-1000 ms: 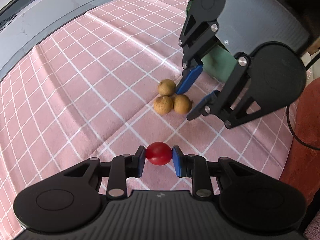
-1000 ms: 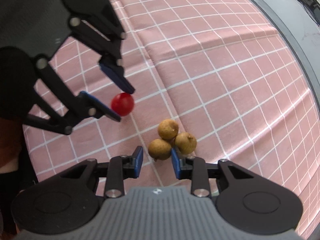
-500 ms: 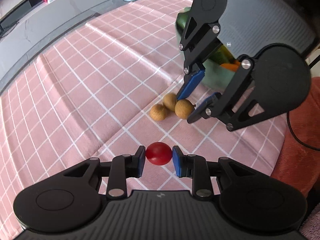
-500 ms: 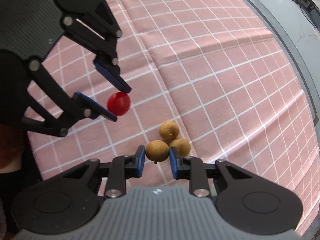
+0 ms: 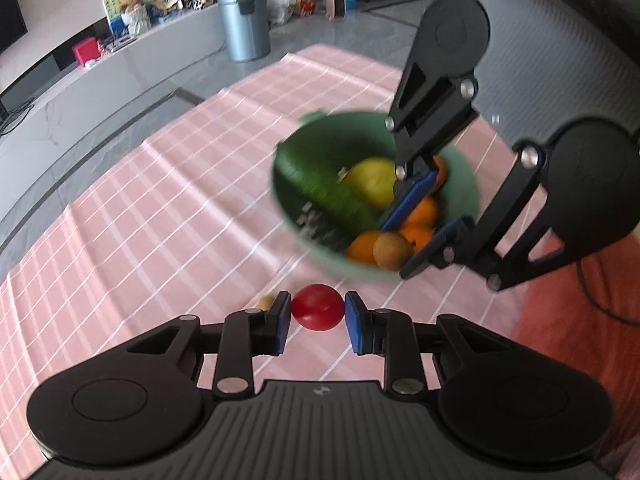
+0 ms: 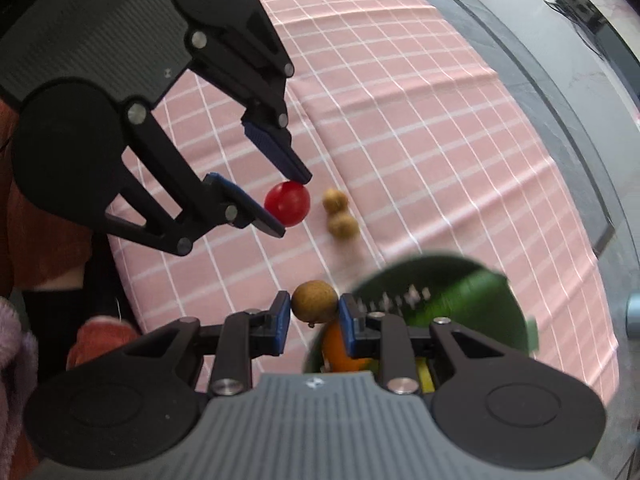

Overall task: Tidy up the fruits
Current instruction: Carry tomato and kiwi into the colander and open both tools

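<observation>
My left gripper [image 5: 317, 316] is shut on a red cherry tomato [image 5: 318, 307] and holds it above the pink checked cloth; it also shows in the right wrist view [image 6: 287, 203]. My right gripper [image 6: 314, 316] is shut on a brown longan [image 6: 314, 301], lifted at the rim of the green bowl [image 6: 516, 312]. In the left wrist view the right gripper [image 5: 416, 232] holds the longan [image 5: 392, 250] over the bowl's near rim [image 5: 340, 266]. Two more longans [image 6: 339, 216] lie on the cloth.
The bowl holds a cucumber [image 5: 320, 184], a yellow fruit [image 5: 372, 178] and oranges [image 5: 362, 246]. The pink cloth [image 5: 160, 208] covers the table. A grey bin [image 5: 244, 24] stands on the floor beyond. An orange-red cushion [image 5: 568, 320] lies at the right.
My right gripper closed on one longan and lifted it from the group toward the bowl. My left gripper rose with the tomato, and the view swung to the bowl.
</observation>
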The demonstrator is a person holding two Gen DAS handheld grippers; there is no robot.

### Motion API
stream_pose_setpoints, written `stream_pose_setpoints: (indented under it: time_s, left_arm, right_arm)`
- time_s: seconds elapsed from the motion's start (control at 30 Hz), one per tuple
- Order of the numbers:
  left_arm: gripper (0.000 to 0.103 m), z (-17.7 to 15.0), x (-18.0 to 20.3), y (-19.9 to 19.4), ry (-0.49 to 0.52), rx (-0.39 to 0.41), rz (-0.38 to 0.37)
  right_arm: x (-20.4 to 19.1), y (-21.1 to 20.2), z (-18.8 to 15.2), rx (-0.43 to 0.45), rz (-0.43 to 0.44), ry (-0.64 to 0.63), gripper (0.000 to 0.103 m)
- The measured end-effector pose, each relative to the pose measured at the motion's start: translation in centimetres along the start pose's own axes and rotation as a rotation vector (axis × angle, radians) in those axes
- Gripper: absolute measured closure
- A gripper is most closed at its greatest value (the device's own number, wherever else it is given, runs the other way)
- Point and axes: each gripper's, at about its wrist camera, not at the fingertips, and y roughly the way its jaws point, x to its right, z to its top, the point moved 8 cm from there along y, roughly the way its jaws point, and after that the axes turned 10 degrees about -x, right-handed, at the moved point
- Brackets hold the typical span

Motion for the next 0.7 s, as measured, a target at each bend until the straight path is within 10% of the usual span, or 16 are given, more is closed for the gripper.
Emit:
stream_pose_setpoints:
  time_s: [0.7]
  left_arm:
    - [0.071, 4.7, 4.8, 5.8, 0.03, -0.049, -0.012]
  right_arm:
    - [4.2, 3.3, -8.4, -0.114, -0.001, 0.152, 0.081]
